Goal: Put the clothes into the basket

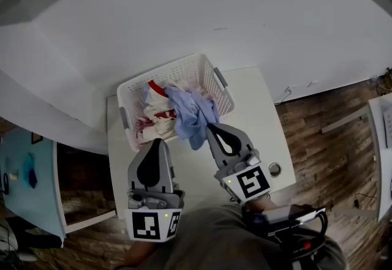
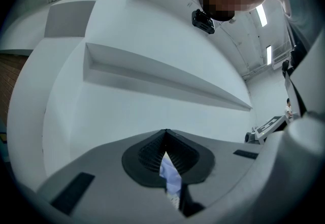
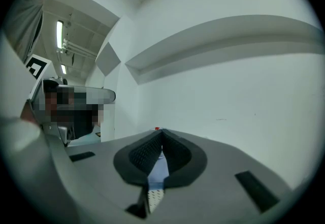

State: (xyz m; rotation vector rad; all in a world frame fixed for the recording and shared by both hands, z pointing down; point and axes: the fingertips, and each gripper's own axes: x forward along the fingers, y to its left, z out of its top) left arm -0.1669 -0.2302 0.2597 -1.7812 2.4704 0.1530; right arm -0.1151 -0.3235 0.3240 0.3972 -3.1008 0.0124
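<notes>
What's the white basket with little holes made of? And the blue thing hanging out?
The basket looks like hard, smooth white plastic: stiff walls with neat rows of holes. The blue cloth looks like soft, thin fabric, though I can't tell which kind; it crumples and droops over the rim.

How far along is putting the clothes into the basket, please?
Done: a white-and-red garment lies in the basket. In hand: the right gripper is shut on the blue garment draped over the rim; the left gripper pinches pale cloth. Remaining: getting it fully inside.

place: indoor rm, lab-like | wood floor (image 1: 318,122) | white wall (image 1: 214,5) | strip lights (image 2: 262,14)
</notes>
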